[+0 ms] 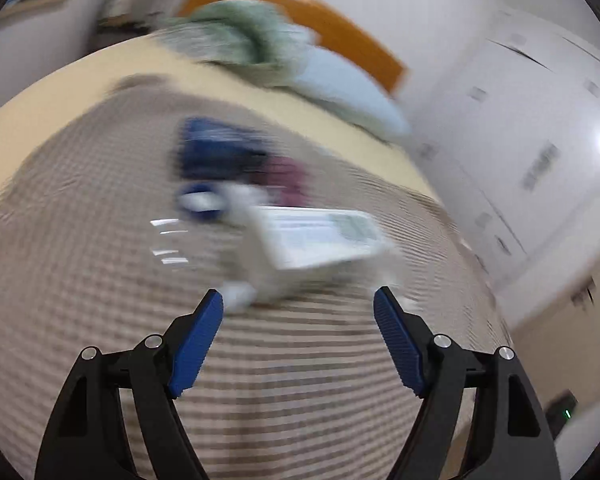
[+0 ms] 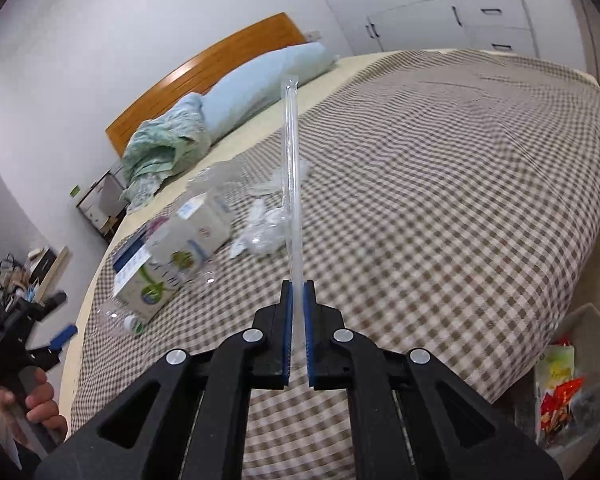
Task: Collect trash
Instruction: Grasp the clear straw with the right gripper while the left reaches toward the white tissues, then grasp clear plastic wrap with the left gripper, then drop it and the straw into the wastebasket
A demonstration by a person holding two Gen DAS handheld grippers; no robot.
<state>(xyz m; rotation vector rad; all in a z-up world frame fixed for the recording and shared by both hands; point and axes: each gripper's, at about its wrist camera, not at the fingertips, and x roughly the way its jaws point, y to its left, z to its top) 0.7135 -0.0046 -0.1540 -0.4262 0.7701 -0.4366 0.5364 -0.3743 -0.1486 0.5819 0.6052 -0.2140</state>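
My right gripper point(image 2: 298, 286) is shut on a long clear straw point(image 2: 290, 160), which stands up from between the pads above the checked bedspread point(image 2: 440, 200). To its left lie a white milk carton point(image 2: 168, 264), a clear plastic bottle point(image 2: 120, 318) and crumpled clear wrappers point(image 2: 264, 232). The left wrist view is blurred. In it my left gripper point(image 1: 299, 300) stands open and holds nothing, just short of the white carton point(image 1: 320, 236). A white bottle cap point(image 1: 238, 294) sits by its left fingertip. A blue box point(image 1: 216, 152) lies behind the carton.
A clear bin point(image 2: 568, 376) with colourful wrappers stands on the floor at the bed's near right corner. A pale blue pillow point(image 2: 268, 80) and a green cloth point(image 2: 164, 148) lie by the wooden headboard point(image 2: 204, 68). A person's hand point(image 2: 40, 400) shows at the lower left. White wardrobes point(image 1: 520, 140) stand beyond the bed.
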